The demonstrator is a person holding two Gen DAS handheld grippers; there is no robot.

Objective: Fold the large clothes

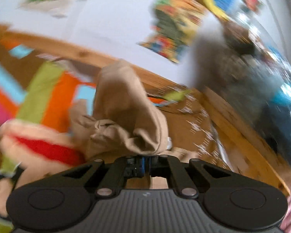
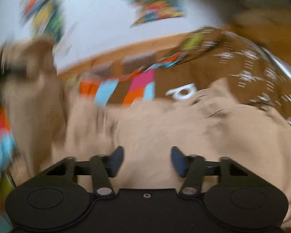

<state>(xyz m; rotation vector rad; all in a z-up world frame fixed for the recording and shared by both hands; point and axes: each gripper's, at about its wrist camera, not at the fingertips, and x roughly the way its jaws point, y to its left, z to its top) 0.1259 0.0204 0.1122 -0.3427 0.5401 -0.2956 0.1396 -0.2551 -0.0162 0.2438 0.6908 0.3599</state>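
A large beige garment (image 1: pixel 124 112) hangs bunched and lifted above the bed in the left wrist view. My left gripper (image 1: pixel 142 164) is shut on a fold of it, fingers pressed together. In the right wrist view the same beige garment (image 2: pixel 164 132) lies spread and rumpled over the bed, heavily blurred. My right gripper (image 2: pixel 147 161) stands open just above the cloth, with nothing between its blue pads (image 2: pixel 177 160). At the left of that view a raised part of the garment (image 2: pixel 35 81) hangs up.
A colourful patterned bedspread (image 2: pixel 126 91) with a brown patterned cover (image 2: pixel 232 73) covers the bed. A wooden bed frame (image 1: pixel 71 48) runs along a white wall with bright posters (image 1: pixel 174 25). A plush toy with a red mouth (image 1: pixel 40 147) lies at the left.
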